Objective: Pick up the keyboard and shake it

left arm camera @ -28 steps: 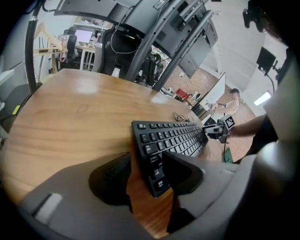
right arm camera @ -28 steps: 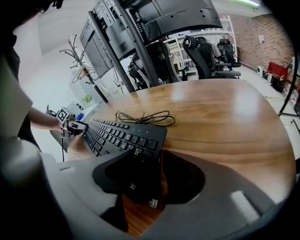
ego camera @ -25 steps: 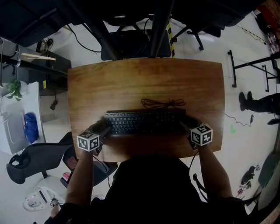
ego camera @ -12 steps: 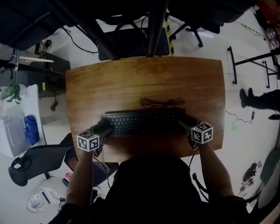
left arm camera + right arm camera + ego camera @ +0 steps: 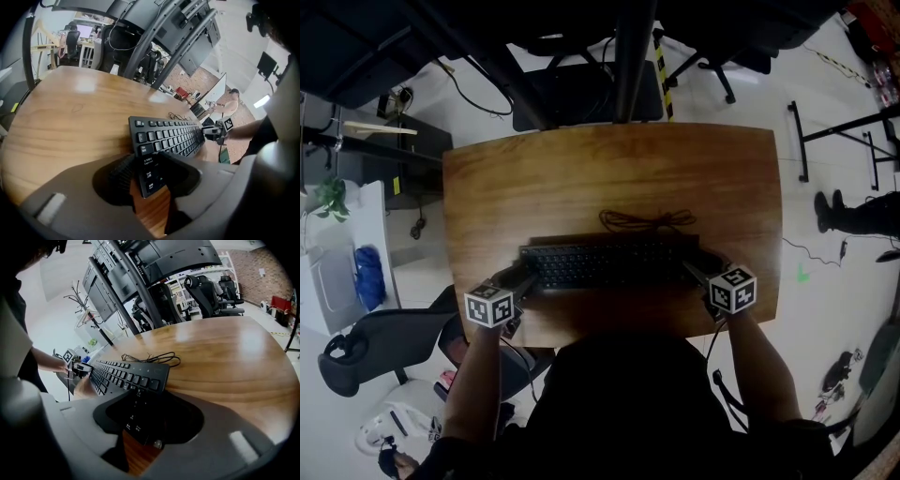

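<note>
Two tongs, one keyboard, nothing lifted yet. The keyboard (image 5: pixel 609 264) lies flat on the worktop (image 5: pixel 609 169), spanning the gap between the left tongs (image 5: pixel 523 277) and the right tongs (image 5: pixel 696 269), with one short end inside each mouth.

Left tongs: jaws have just been closing with the keyboard's left end between them. The ribbed pad sits right at the edge, but I see no firm press, so call them apart. Right tongs: also apart, with the right end between the jaws and dark slack on one side.

Risks, my read:
- Bite is shallow, only the outermost keys are inside each mouth. A hard shake could lever the board out.
- If one side clamps before the other, the lift goes lopsided, the free end drops and the board twists in the held jaw.
- One jaw per side lands on keycaps rather than the frame. That surface is slippery and uneven, and caps could get pressed or popped.
- The cable (image 5: pixel 647 221) lies loosely coiled just beyond the tongs' tips, behind the keyboard. It may drag, whip or snag during the shake.

Pose: the left forearm (image 5: pixel 478 375) and right forearm (image 5: pixel 750 361) come in from the near edge, roughly mirrored. Each set of tongs pitches down and angles inward toward its end of the board.
</note>
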`<state>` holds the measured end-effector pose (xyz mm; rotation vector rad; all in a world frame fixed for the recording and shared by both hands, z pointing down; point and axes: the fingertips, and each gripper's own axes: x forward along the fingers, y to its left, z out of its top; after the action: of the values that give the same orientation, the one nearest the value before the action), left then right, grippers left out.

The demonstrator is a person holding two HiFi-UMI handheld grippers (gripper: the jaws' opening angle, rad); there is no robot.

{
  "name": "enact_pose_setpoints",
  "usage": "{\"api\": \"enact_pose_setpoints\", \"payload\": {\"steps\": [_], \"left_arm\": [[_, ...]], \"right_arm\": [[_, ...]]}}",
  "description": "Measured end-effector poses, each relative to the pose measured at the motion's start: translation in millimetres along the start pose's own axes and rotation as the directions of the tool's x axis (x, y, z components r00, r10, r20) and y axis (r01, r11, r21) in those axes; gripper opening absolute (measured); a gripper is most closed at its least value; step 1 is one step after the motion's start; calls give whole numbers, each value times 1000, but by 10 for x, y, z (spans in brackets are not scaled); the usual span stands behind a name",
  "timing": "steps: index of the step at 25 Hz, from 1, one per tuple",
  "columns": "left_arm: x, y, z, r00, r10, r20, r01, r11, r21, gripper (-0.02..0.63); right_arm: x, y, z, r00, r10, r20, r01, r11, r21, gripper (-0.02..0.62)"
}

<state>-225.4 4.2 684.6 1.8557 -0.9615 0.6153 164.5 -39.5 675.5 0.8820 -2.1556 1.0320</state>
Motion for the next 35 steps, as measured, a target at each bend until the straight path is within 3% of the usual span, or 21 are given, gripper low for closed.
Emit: {"api": "enact_pose_setpoints", "payload": {"steps": [3,5,10,16,20,24,29,35], "left_arm": [[-103,-36,104,999,12,52,-12,1000,8,143],[-184,-67,209,996,20,87,-24,999,37,134],[-424,-183,558,982,27,185,-50,991,122,124],[-885,-422,1035,939,17,342,-95,972,214,124],[-1213,-666,1296,897,-7,442,-123,956,265,124],[-1550,-891,1512,840,-27,543,-169,936,308,125],[-1976,-1142,1748,776,-52,628,-238,898,369,126],[-2487,-1437,2031,675,-91,732,-325,854,406,127]], "right_arm": [[-87,44,32,1000,-5,16,5,999,-31,177],[-159,69,86,999,-12,40,14,998,-55,145],[-357,175,374,989,-26,148,42,993,-110,138],[-805,426,927,944,-32,328,108,971,-214,137],[-1199,614,1299,902,-22,431,164,941,-295,137],[-1572,830,1605,851,6,525,221,903,-369,137],[-1900,1077,1796,799,28,600,268,877,-398,137],[-2272,1342,2077,703,86,706,323,846,-425,135]]}}
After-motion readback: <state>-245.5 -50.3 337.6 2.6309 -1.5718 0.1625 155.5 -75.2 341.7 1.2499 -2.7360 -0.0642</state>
